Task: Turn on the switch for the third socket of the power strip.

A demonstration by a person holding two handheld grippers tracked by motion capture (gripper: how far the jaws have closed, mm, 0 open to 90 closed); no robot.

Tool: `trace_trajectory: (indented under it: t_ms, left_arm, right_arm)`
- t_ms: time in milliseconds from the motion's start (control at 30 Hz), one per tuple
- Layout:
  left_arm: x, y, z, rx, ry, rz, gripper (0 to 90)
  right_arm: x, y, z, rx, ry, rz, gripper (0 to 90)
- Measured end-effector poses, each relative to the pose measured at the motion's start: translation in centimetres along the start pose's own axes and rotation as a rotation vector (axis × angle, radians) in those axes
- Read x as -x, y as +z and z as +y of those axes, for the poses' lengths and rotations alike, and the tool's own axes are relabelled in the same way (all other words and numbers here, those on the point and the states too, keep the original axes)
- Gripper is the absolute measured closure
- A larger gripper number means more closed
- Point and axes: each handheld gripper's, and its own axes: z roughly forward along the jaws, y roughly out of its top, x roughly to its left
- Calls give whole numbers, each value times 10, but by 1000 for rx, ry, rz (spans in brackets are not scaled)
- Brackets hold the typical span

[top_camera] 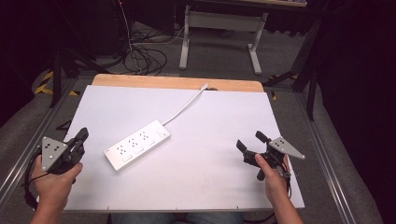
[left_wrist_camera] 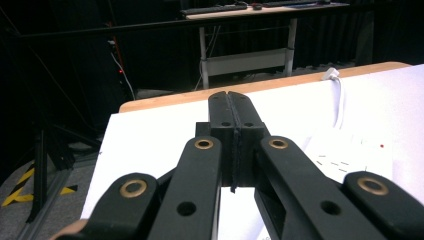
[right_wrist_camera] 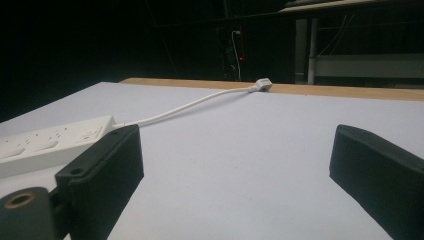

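Left gripper [top_camera: 83, 135]: near table edge [top_camera: 187, 207], jaws pressed together, empty
Right gripper [top_camera: 252, 142]: low over the table, jaws spread wide, empty
Power strip [top_camera: 137, 144]: flat at mid-table, long axis diagonal; cord [top_camera: 184, 106] end toward the far edge

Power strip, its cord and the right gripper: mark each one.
power strip [top_camera: 137, 145], high view, middle of its top face
cord [top_camera: 184, 107], high view, mid-length
right gripper [top_camera: 251, 141], high view, between its open jaws
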Motion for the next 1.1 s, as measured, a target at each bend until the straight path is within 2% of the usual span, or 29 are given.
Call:
trace_trajectory:
  t_ms: [167,300,400,667,967,1100]
  left_arm:
    - [1,2,0,-6,10,-17,899]
    - [2,3,1,-19,23,-56,900]
    - [3,4,1,-20,33,-70,900]
    - [6,7,1,-32,38,-84,900]
    - [11,11,1,-58,67,-116,900]
    - [12,12,1,-62,62,-122,899]
  right_arm:
    - [0,0,0,0,0,0,75]
    - [0,-1,0,0,-1,-1,75]
    - [0,-1,0,1,2,-1,76]
    - [1,-3,-1,-1,1,-4,78]
    - [1,-3,-1,-1,0,-6,78]
    - [1,-3,-1,-1,-1,-4,78]
